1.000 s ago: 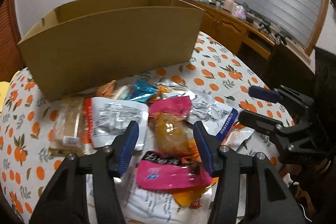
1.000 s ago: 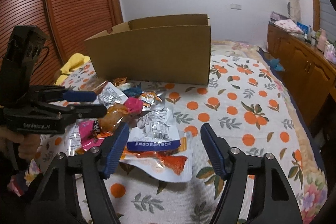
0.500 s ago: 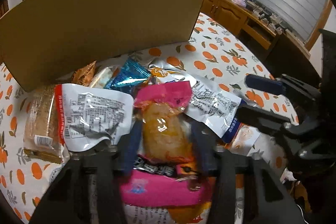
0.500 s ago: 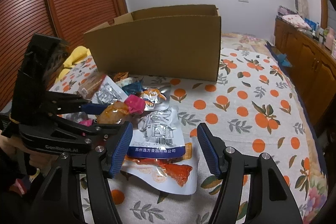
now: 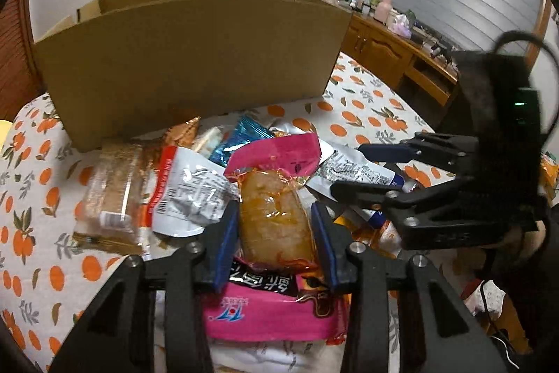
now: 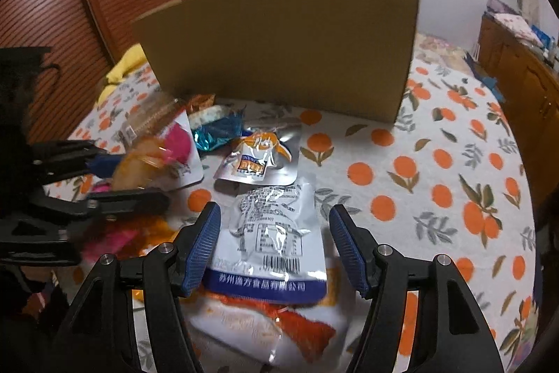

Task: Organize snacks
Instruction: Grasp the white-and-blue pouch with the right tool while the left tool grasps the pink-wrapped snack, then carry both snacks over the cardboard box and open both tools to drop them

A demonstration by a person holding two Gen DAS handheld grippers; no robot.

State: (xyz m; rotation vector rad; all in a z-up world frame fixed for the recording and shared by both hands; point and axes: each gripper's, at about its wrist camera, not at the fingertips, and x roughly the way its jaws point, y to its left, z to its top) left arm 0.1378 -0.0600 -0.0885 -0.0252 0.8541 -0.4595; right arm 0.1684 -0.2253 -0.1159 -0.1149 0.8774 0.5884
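The left tongs (image 5: 275, 242) clench a clear orange snack pouch with a pink top (image 5: 274, 215), lifted above the pile. The right tongs (image 6: 276, 247) hang released over a silver, blue-edged packet (image 6: 276, 233) on the orange-print bedspread (image 6: 436, 184). Beyond stands the brown cardboard box (image 5: 195, 65).

Snack packets heaped in front of an open cardboard box

A clear packet with a pink top (image 5: 276, 198), holding something orange-brown, sits pinched between the blue pads of the left tool (image 5: 276, 238), above a pink packet (image 5: 272, 313). Beside it lie a silver packet with red edge (image 5: 188, 194), a clear-wrapped brown cake (image 5: 111, 194) and a blue foil wrapper (image 5: 241, 138). A silver pouch with a blue band (image 6: 276, 233) lies between the spread fingers of the right tool (image 6: 276, 247), overlapping a white-and-orange packet (image 6: 265, 327). The cardboard box (image 6: 286, 41) stands upright behind them.
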